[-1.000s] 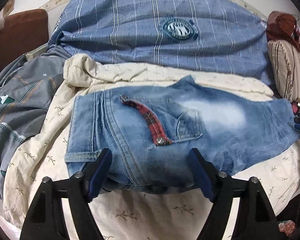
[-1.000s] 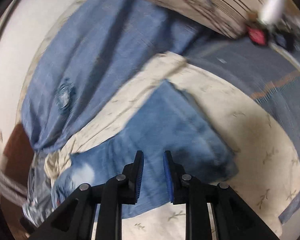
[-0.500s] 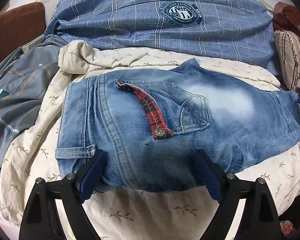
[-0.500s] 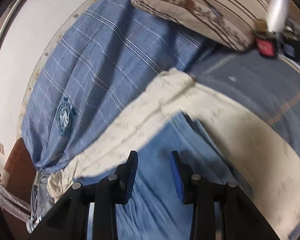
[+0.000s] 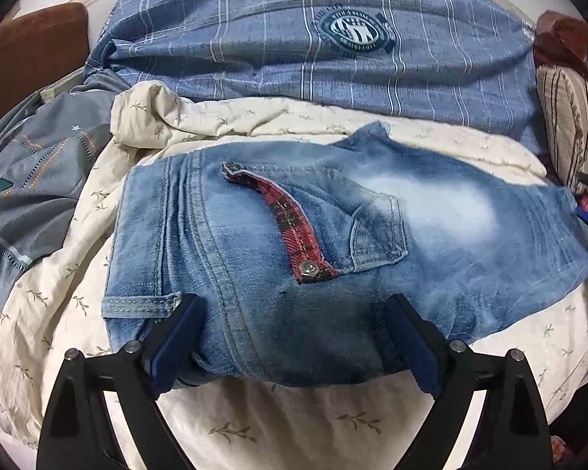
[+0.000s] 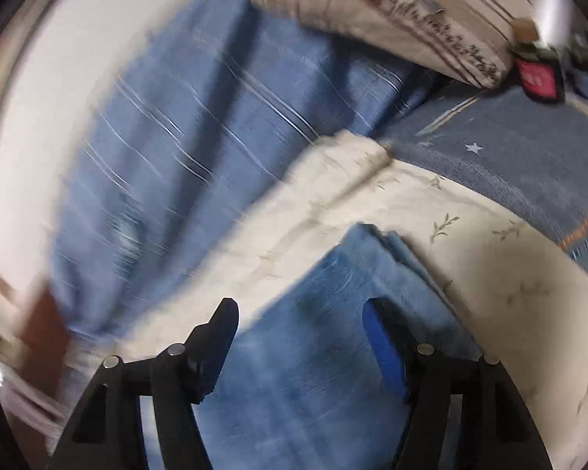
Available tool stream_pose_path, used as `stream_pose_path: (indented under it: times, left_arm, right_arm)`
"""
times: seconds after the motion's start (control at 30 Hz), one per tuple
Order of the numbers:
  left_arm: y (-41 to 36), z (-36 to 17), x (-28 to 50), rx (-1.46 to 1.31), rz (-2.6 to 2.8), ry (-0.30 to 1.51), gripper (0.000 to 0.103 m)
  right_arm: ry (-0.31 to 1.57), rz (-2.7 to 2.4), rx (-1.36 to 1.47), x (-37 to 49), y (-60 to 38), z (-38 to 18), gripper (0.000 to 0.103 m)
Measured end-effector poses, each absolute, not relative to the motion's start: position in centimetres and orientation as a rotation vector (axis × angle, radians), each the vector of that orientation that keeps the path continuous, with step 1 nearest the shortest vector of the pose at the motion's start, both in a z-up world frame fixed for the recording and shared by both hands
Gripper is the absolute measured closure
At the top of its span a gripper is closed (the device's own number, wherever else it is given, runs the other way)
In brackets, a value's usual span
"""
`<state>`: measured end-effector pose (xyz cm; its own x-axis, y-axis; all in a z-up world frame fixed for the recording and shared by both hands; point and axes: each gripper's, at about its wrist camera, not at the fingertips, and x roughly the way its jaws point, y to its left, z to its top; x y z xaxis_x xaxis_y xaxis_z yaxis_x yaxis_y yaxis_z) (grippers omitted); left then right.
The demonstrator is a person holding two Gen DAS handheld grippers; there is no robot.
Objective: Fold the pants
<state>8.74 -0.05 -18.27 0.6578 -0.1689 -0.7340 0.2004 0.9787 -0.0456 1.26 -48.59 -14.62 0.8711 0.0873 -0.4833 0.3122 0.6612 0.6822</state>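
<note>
Left gripper [image 5: 292, 337]: my jaws stand wide apart and have just been opening further; the near folded edge of the jeans [image 5: 333, 274] bulges between the blue pads, and I grip nothing.
Right gripper [image 6: 302, 337]: my jaws have just been opening and now stand well apart; denim lies under and between them, unpinched. This view is blurred.
Jeans, left view: folded into a thick block, spreading from my pads toward 12 o'clock, the waistband end at 9 o'clock, the faded leg end running to 3 o'clock.
Red plaid pocket trim [image 5: 294, 227]: at 12 o'clock just beyond my pads, beside a small flap pocket.
Jeans, right view [image 6: 313, 372]: the stacked leg ends reach from my pads toward 1 o'clock.
Cream quilt [image 5: 254, 423]: under the jeans on all sides.
Blue checked duvet [image 5: 294, 39]: at 12 o'clock, behind the quilt.
Grey bedding [image 5: 31, 180]: at 9 o'clock.
Striped pillow [image 5: 576, 125]: at 3 o'clock in the left view.
</note>
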Motion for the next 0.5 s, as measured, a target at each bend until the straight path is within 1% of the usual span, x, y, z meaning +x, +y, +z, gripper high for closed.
stream_pose_path:
  times: [0.07, 0.17, 0.37, 0.43, 0.5]
  left_arm:
    - [0.4, -18.0, 8.5, 0.019, -0.21, 0.817, 0.009]
    - [0.6, -17.3, 7.7, 0.013, -0.218, 0.783, 0.009]
    - [-0.6, -15.2, 4.2, 0.107, -0.261, 0.609, 0.009]
    - [-1.8, -14.9, 3.6, 0.146, -0.303, 0.601, 0.009]
    - [-3.2, -14.6, 3.6, 0.16, -0.344, 0.642, 0.009]
  right_arm:
    - [0.421, -0.098, 0.912, -1.8, -48.8, -13.7, 0.034]
    - [0.359, -0.046, 1.016, -5.5, -48.8, -13.7, 0.034]
    - [0.344, -0.013, 1.166, -10.2, -48.6, -15.5, 0.034]
    - [0.347, -0.024, 1.218, -11.3, -49.0, -16.4, 0.034]
    - [0.364, -0.034, 1.279, -11.5, -49.6, -17.5, 0.034]
